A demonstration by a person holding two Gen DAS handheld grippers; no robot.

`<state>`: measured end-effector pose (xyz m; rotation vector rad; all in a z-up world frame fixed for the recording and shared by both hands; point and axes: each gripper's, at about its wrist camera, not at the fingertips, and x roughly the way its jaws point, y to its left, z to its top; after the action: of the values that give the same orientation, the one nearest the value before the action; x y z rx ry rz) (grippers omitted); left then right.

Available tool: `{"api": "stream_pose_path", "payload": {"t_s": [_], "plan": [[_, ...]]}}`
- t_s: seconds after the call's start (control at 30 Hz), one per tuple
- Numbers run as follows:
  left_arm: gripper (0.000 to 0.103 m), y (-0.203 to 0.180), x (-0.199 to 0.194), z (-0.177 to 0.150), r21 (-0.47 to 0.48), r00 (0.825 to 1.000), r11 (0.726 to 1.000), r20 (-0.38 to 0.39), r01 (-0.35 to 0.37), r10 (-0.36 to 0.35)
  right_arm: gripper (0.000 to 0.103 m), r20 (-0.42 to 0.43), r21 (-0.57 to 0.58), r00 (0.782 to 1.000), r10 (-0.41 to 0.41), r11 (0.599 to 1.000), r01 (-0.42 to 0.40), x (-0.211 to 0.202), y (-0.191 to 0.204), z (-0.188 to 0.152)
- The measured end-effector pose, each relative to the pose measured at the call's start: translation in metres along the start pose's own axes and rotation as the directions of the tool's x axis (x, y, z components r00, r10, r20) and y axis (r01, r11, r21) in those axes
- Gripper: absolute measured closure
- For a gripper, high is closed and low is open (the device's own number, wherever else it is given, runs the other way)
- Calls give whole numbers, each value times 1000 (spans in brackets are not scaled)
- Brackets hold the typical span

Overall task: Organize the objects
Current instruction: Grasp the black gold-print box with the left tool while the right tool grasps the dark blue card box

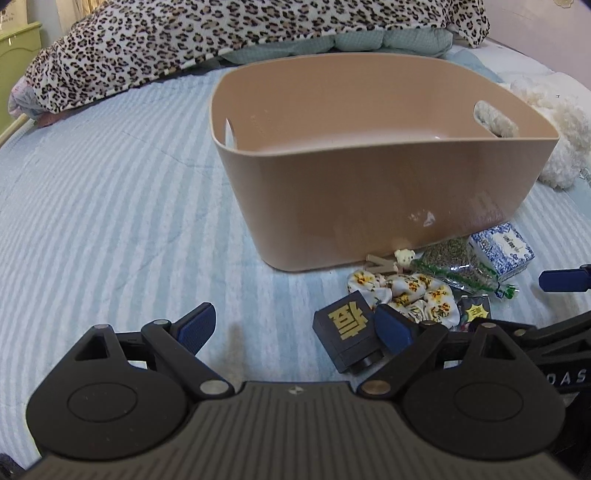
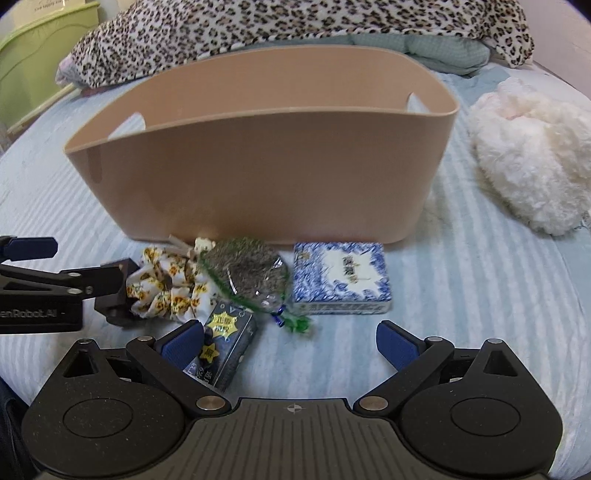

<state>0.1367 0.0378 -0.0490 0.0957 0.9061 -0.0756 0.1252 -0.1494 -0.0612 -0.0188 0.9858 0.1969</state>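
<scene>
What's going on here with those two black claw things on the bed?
A person is tidying small items into the tan bin, which looks empty so far. Both claws are open and hold nothing. The left claw hovers by a black box; the right claw hangs over a dark packet. A floral scrunchie, herb bag and blue-and-white box wait in front of the bin.

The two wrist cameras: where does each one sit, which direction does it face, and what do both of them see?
Left wrist view: it sits on the left gripper, low over the striped bed sheet, facing the tan storage bin; its own open fingers show, with the black box with a gold character by its right finger.
Right wrist view: it sits on the right gripper, facing the same bin's long side; its own open fingers show, and the left gripper enters at the left edge.
Shared: the bin, floral scrunchie, blue-and-white box, leopard blanket.
</scene>
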Motion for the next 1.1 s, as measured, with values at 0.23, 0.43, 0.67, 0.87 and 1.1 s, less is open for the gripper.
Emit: {"api": "stream_pose_path", "payload": {"t_s": [0.23, 0.43, 0.67, 0.87, 1.1], "plan": [[10, 16, 1, -2, -73, 1000, 997, -5, -16, 15, 2, -18, 3, 1000, 16, 1000, -15, 5, 4, -1], [10, 33, 3, -5, -181, 999, 983, -30, 25, -31, 3, -37, -12, 999, 26, 1000, -26, 9, 12, -5], [10, 18, 8, 0, -187, 997, 981, -43, 53, -62, 9, -55, -19, 998, -6, 1000, 5, 13, 10, -8], [10, 22, 17, -2, -309, 990, 947, -82, 86, -116, 11, -57, 5, 998, -12, 1000, 12, 12, 0, -11], [9, 40, 17, -8, -384, 990, 920, -78, 75, -114, 14, -48, 0, 999, -21, 1000, 21, 11, -1, -15]]}}
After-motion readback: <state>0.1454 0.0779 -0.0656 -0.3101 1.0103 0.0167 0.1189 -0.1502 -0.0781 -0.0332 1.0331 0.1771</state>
